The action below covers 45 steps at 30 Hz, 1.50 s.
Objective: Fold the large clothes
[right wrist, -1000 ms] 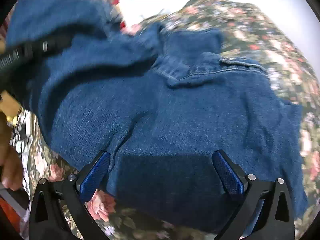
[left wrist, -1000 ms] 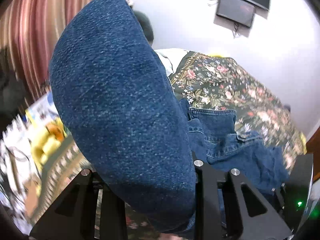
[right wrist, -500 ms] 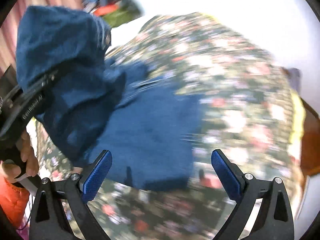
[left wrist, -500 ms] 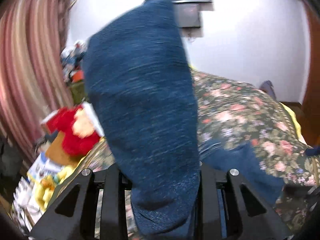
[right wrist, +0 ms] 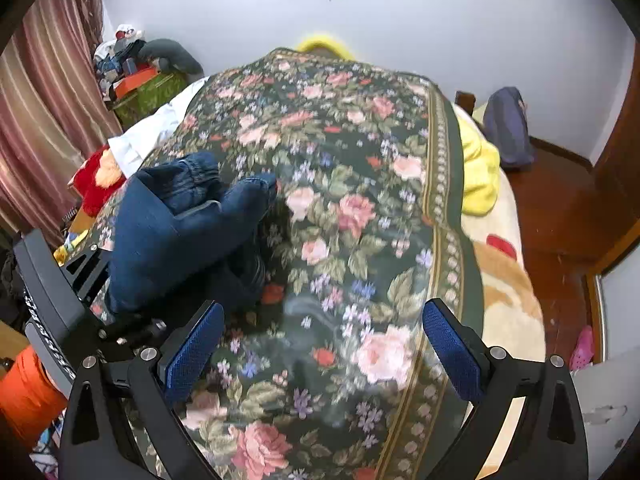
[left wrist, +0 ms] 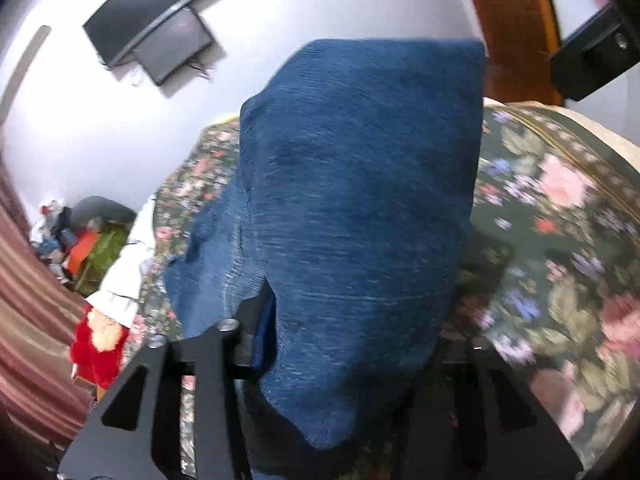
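Dark blue denim jeans (left wrist: 360, 208) hang bunched between the fingers of my left gripper (left wrist: 356, 344) and fill the middle of the left wrist view. Its jaws are opening, and the left pad (left wrist: 262, 332) still touches the cloth; the right finger is hidden behind it. In the right wrist view the same jeans (right wrist: 176, 224) sit piled over the left gripper at the left edge of the floral bedspread (right wrist: 352, 208). My right gripper (right wrist: 320, 352) hovers open above the bedspread with nothing between its blue pads.
The bed runs toward a white wall with a mounted screen (left wrist: 160, 36). Striped curtains (right wrist: 44, 112), a red plush toy (right wrist: 94, 184) and piled boxes (right wrist: 148, 88) crowd its left side. A yellow blanket (right wrist: 478, 176) and wooden floor (right wrist: 560, 216) lie to the right.
Both grippers swung across the bed. The left one rolled with the jeans, and its fingers now stand wider apart. The right one rose off the denim and now looks at bare bedspread.
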Available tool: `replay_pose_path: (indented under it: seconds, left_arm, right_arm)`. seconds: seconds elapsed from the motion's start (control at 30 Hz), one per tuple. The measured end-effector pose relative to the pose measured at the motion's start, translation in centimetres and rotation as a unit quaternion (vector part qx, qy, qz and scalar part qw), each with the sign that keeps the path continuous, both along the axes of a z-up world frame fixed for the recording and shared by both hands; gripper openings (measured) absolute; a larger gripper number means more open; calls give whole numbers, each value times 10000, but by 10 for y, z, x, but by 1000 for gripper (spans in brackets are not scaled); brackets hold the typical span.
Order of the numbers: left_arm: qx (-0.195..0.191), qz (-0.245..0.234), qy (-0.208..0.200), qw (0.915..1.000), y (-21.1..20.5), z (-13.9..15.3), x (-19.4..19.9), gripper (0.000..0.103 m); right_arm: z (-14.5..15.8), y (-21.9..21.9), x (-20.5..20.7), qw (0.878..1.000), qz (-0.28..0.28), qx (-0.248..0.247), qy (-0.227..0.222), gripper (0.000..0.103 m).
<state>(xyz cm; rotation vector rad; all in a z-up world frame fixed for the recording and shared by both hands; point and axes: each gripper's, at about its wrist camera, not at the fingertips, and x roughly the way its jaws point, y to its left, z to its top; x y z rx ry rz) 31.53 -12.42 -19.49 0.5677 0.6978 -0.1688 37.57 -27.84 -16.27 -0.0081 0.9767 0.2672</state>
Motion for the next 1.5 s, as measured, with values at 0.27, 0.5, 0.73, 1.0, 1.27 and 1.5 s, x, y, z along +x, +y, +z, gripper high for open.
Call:
replay_pose_path:
  seconds: [0.27,0.5,0.73,1.0,1.27,1.5]
  left_arm:
    - [-1100,-106,731,9912,27,28,-23,67]
    - [-1351,334,639,9882,69,56,-50,74]
    - [-1651,1057,438,9796,130,69,-43,84]
    - [-2564,1685,1371,9418,162,22,-13,85]
    - [-3270,1901,1857,9069,167,-31,-19,97]
    - [-3548,1882,2138,8905,176,-28,-23,96]
  right_arm:
    - [19,16,-18,9989,347,50,-300,99]
    - [53,51,-11,9951,754,310,-564,99]
    - [38,113,25,9919,1189,353,-260,100]
    - [-40,107,56,9949,803,124,596,100]
    - [-78,69,49,9915,639,525,1002,103]
    - [-84,52,48,9810,695,936,1548,103]
